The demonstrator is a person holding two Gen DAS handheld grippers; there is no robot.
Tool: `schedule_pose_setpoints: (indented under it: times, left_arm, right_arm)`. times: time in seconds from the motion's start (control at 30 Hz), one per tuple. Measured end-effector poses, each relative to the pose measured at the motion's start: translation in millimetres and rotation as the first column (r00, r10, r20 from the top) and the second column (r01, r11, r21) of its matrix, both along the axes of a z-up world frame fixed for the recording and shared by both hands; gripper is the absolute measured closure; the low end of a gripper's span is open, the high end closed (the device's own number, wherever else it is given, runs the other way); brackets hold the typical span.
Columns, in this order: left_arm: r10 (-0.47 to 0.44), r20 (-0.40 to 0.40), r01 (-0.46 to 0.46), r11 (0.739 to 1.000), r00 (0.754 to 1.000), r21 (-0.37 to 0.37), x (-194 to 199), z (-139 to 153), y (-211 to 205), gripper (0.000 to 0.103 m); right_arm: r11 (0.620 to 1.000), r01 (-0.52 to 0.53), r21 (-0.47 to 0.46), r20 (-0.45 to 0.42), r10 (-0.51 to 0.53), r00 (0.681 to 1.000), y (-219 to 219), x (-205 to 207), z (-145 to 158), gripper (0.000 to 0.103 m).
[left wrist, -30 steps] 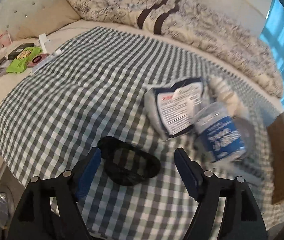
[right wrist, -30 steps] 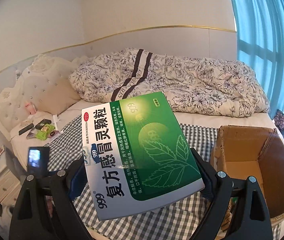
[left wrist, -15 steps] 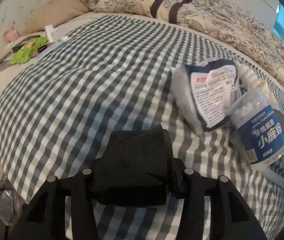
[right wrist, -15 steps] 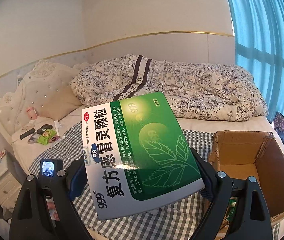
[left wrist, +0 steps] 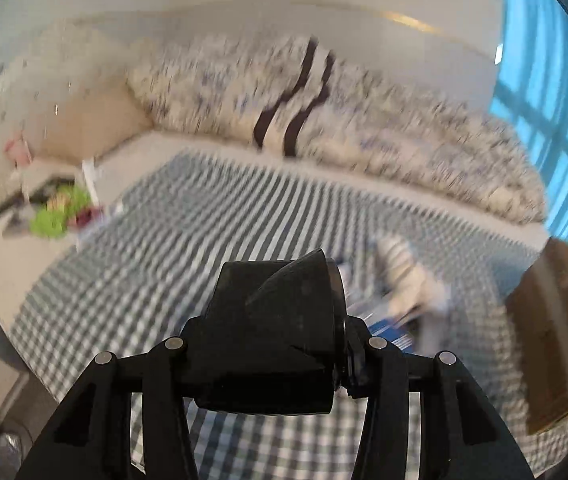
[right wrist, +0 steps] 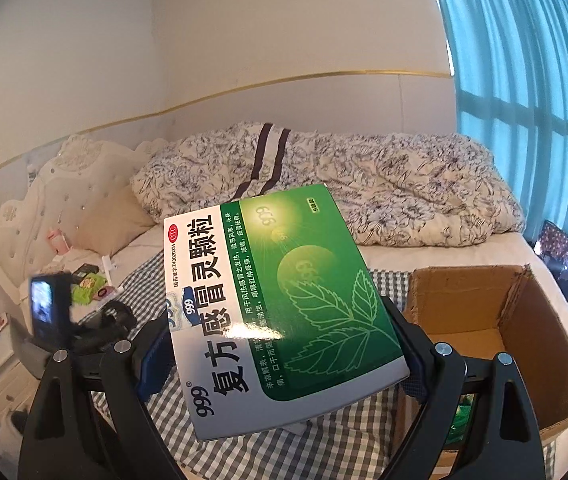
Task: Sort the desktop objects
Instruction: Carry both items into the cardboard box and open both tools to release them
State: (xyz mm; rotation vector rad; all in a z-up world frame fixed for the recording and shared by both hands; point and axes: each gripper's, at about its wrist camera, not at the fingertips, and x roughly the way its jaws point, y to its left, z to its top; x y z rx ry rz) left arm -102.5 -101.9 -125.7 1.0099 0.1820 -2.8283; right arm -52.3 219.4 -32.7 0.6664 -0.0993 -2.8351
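My left gripper (left wrist: 272, 332) is shut on a black soft object (left wrist: 280, 320) and holds it above the green-checked cloth (left wrist: 188, 240); this view is blurred by motion. Blurred white and blue packs (left wrist: 403, 296) lie on the cloth just right of it. My right gripper (right wrist: 280, 344) is shut on a green-and-white medicine box (right wrist: 284, 304), held tilted in the air. An open cardboard box (right wrist: 495, 320) stands right of it, with something green low inside. In the right wrist view the left gripper (right wrist: 96, 320) shows at the left, over the cloth.
The cardboard box (left wrist: 555, 340) sits at the cloth's right edge. A flowered quilt (right wrist: 383, 200) lies piled along the far side of the bed. Small items, one a green packet (left wrist: 60, 212), lie near the pillow (right wrist: 116, 216). A curtained window (right wrist: 523, 80) is on the right.
My left gripper went from open around the black object to shut on it, then lifted it off the cloth as the view swung upward. The right gripper keeps the medicine box almost still.
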Motion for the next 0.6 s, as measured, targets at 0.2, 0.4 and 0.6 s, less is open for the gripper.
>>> schedule_pose_setpoints:
  times: [0.2,0.4,0.6]
  left_arm:
    - [-0.084,-0.134,0.080,0.996,0.987,-0.032,19,80,42,0.055]
    - [-0.157,-0.240,0.142,0.987,0.958,-0.078,42,137,87,0.055]
    - [-0.236,-0.307,0.210,0.971,0.922,-0.117,58,171,131,0.055]
  right_arm:
    - [1.000,0.026,-0.012,-0.046,-0.026,0.999,13,11,22,0.013]
    - [0.998,0.056,-0.010,-0.089,-0.057,0.994,31,22,43,0.013]
    - [0.995,0.103,-0.006,-0.123,-0.103,0.987,56,30,61,0.013]
